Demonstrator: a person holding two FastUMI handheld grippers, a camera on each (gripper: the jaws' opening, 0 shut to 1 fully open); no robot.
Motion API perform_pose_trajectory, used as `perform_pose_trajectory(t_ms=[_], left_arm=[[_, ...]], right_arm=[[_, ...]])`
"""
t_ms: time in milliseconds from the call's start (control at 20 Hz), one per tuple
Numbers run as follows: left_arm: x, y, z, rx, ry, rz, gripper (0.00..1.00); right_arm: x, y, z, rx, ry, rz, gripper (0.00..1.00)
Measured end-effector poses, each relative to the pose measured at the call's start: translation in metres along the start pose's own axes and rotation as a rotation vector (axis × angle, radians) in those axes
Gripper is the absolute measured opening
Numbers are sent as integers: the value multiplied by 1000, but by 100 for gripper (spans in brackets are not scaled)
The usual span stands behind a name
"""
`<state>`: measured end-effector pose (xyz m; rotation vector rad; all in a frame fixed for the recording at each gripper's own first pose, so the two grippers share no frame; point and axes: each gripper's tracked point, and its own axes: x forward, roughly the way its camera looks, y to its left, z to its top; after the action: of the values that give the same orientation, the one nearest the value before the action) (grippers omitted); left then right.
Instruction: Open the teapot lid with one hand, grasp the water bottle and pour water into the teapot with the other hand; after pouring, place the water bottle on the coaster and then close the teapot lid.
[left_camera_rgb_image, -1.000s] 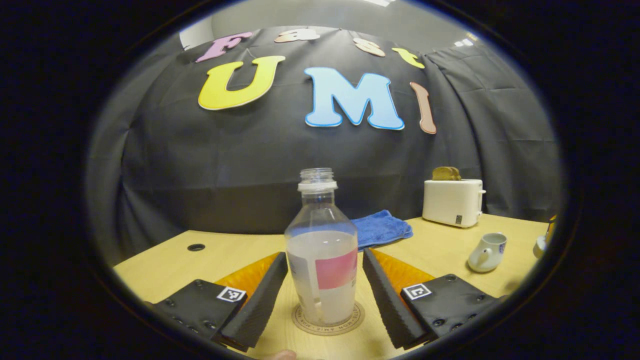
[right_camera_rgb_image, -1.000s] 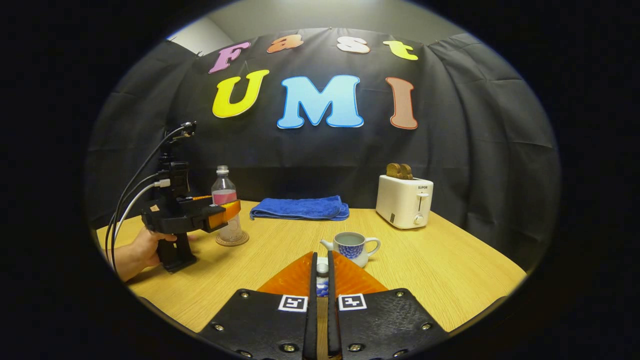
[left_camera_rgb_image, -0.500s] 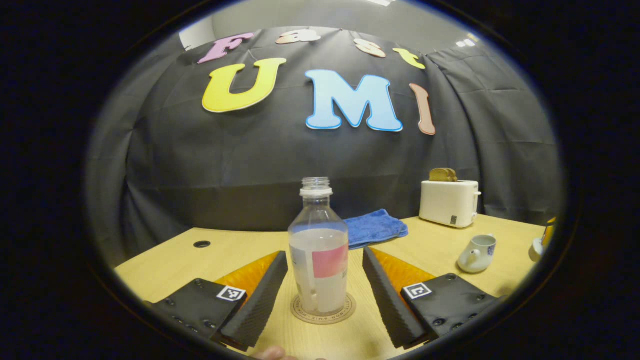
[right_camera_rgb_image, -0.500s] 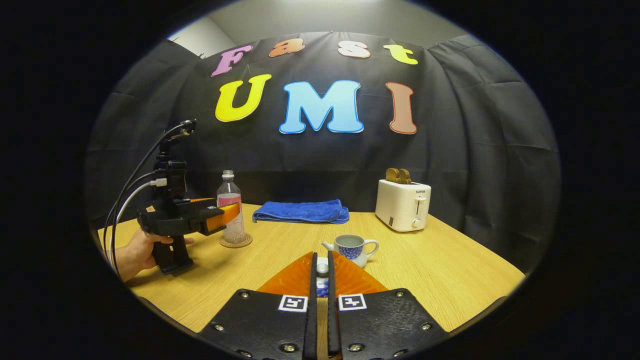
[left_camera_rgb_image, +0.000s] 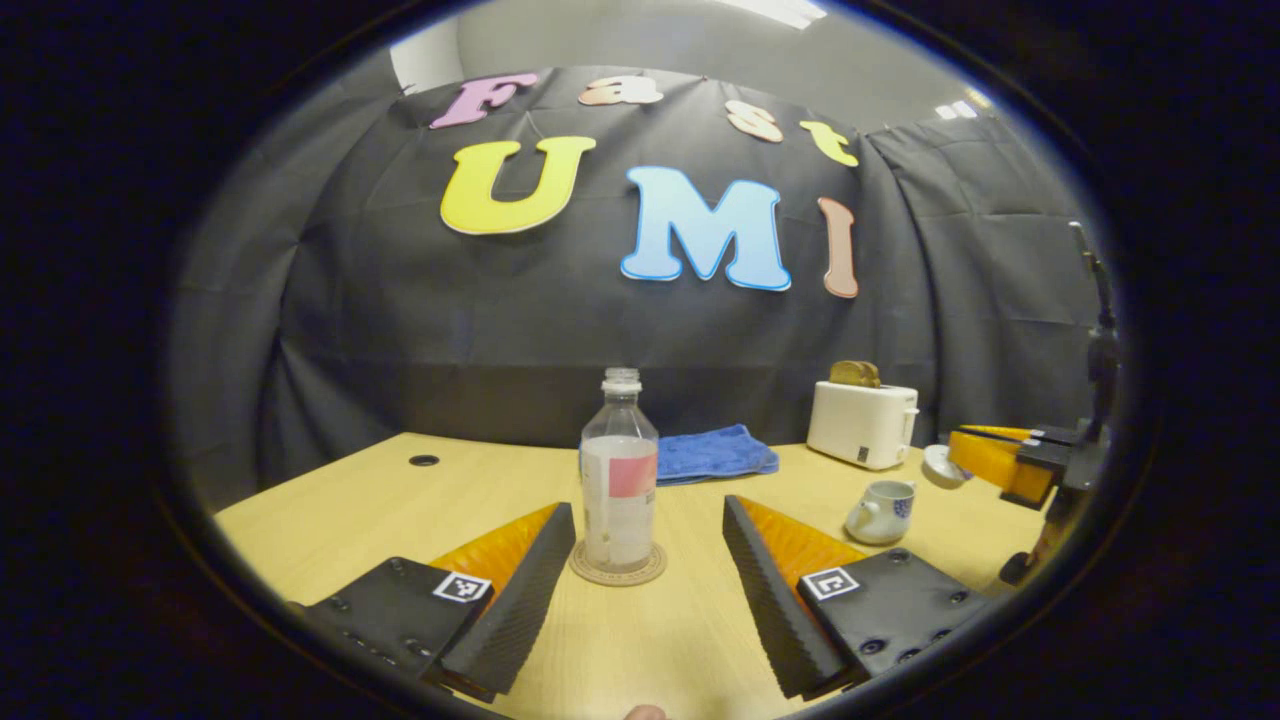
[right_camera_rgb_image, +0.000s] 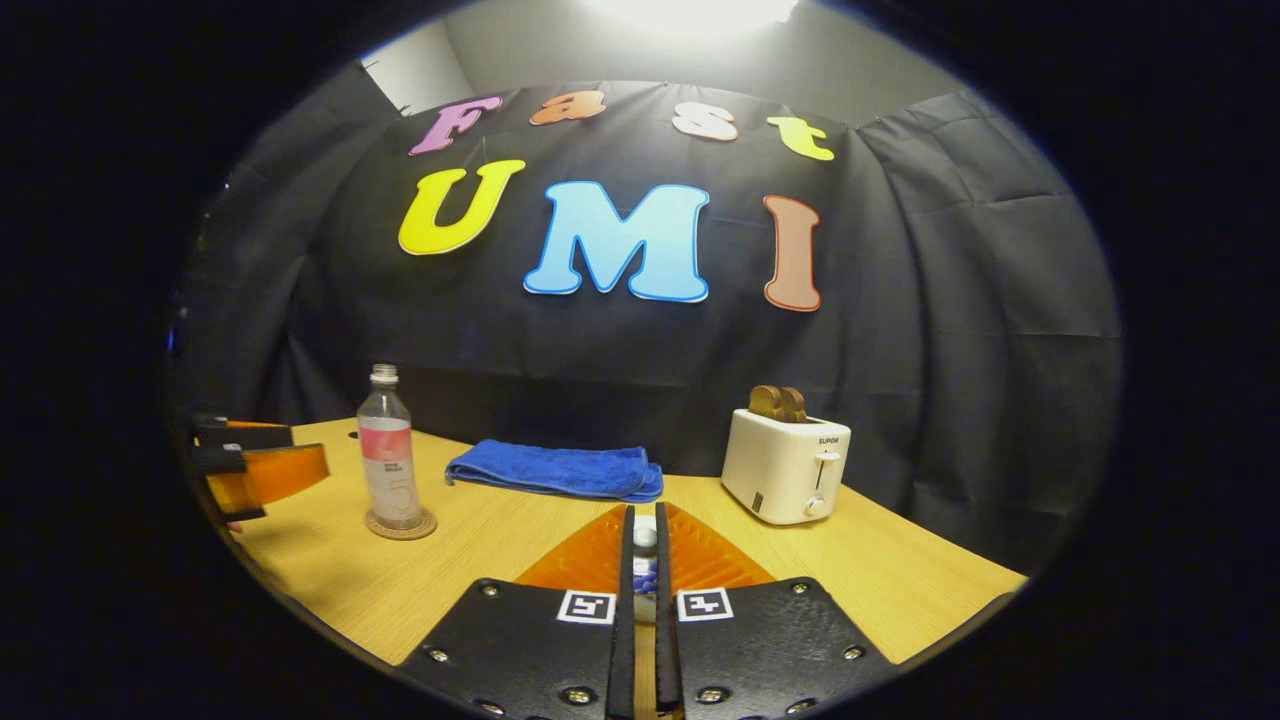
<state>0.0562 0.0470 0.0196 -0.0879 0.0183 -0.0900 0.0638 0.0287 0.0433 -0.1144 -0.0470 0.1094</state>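
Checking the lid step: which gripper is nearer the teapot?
Right. The right gripper holds the lid just above the teapot; the left gripper sits back by the bottle.

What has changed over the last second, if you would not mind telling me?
The left gripper, open, has backed away from the water bottle, which stays upright on its coaster. The right gripper has moved, still shut on the teapot lid. Towel and toaster unchanged.
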Motion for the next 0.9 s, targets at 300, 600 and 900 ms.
perform_pose_trajectory(t_ms=[300, 600, 900], left_arm=[[-6, -6, -11, -40, 13, -25, 100], [2, -9, -22, -48, 36, -41, 100], [4, -10, -22, -37, 33, -46, 100]], right_arm=[[40, -12, -17, -15, 16, -53, 8], [55, -10, -36, -29, 66, -55, 8], [57, -10, -45, -26, 90, -53, 8]])
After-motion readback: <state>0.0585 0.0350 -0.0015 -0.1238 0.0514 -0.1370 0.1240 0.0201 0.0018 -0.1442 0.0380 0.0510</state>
